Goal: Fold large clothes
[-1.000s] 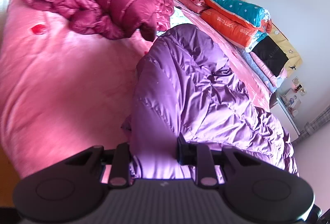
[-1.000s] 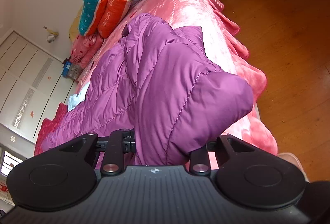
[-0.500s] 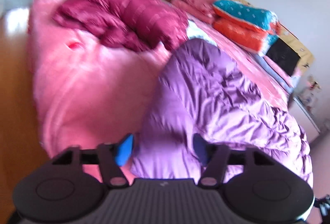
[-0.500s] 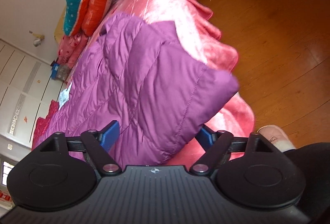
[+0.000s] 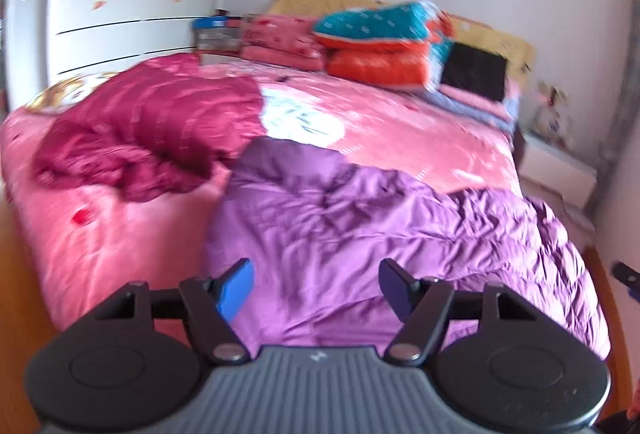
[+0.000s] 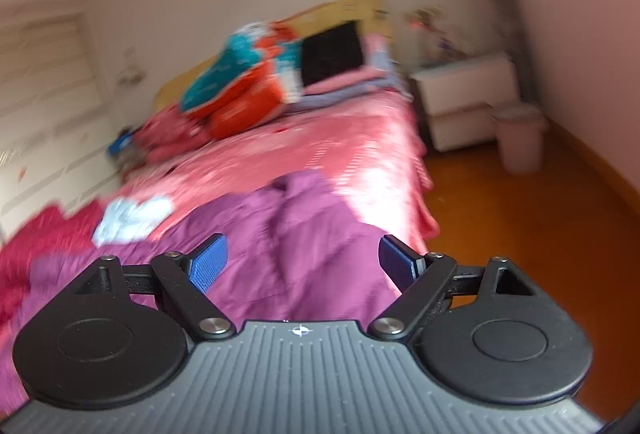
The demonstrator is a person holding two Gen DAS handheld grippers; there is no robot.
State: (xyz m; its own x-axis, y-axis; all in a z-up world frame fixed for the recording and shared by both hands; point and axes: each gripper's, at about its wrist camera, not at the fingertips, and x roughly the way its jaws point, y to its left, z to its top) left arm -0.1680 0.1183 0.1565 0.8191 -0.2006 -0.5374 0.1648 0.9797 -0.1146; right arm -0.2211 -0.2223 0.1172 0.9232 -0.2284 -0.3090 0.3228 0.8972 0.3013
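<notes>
The jacket [image 5: 360, 218] in front is plain purple with quilted stitching; the second jacket [image 5: 148, 130] is dark crimson with paler stripes. The bedspread [image 5: 420, 126] is shiny pink with a white patch. A folded quilt [image 5: 380, 22] is teal with pale dots over orange. The headboard [image 5: 516, 46] is yellow, the floor [image 6: 520, 234] orange-brown, the bin [image 6: 520, 138] pale pink.

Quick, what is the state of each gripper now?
Left gripper: open, holding nothing; purple down jacket lies below.
Right gripper: jaws opening, holding nothing.

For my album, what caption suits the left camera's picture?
Open left gripper above a purple jacket on a pink bed.
</notes>
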